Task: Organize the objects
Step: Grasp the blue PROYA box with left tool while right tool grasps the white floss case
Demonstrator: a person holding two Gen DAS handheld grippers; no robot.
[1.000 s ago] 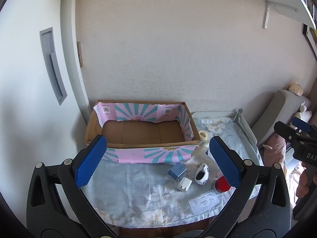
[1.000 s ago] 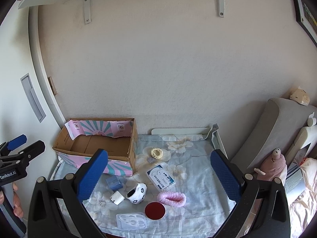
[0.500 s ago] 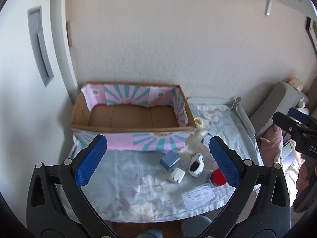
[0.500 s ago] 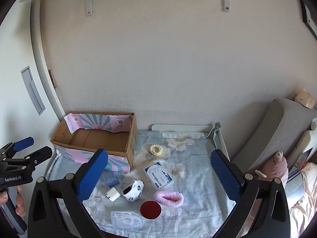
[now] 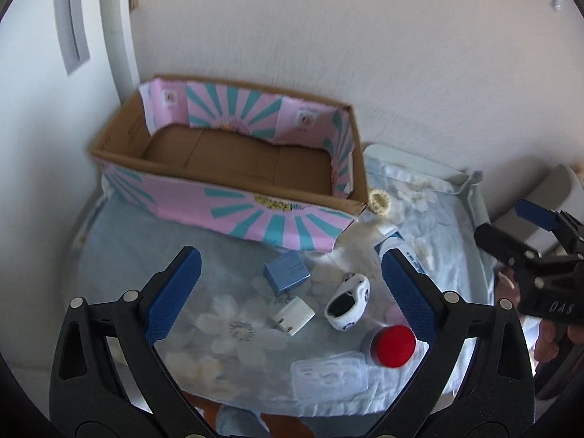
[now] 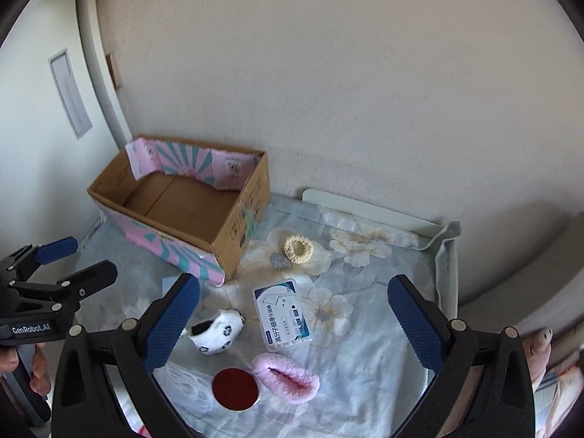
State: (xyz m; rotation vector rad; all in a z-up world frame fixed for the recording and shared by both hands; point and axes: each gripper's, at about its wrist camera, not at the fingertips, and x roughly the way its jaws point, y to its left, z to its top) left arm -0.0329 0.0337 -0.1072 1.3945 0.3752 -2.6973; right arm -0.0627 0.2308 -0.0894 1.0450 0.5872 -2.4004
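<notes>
An empty cardboard box (image 5: 233, 215) with pink and teal wrap stands at the table's back left; it also shows in the right wrist view (image 6: 226, 241). In front lie a blue cube (image 5: 287, 271), a white charger (image 5: 294, 315), a white spotted sock (image 5: 346, 304) (image 6: 215, 333), a red-lidded jar (image 5: 394, 345) (image 6: 235, 388), a clear plastic case (image 5: 330, 374), a floss pack (image 6: 283, 314), a pink fuzzy scrunchie (image 6: 286, 377) and a yellow scrunchie (image 6: 298, 250). My left gripper (image 5: 290, 297) is open above the cube and charger. My right gripper (image 6: 294, 323) is open above the floss pack.
The table has a floral blue cloth (image 6: 365, 328) and a raised white rim (image 6: 450, 255) at the back and right. Walls stand close behind and to the left. A sofa with soft toys (image 6: 540, 343) is to the right.
Both grippers have moved forward and down toward the table, so the box and objects look larger. Both stay open and empty.
</notes>
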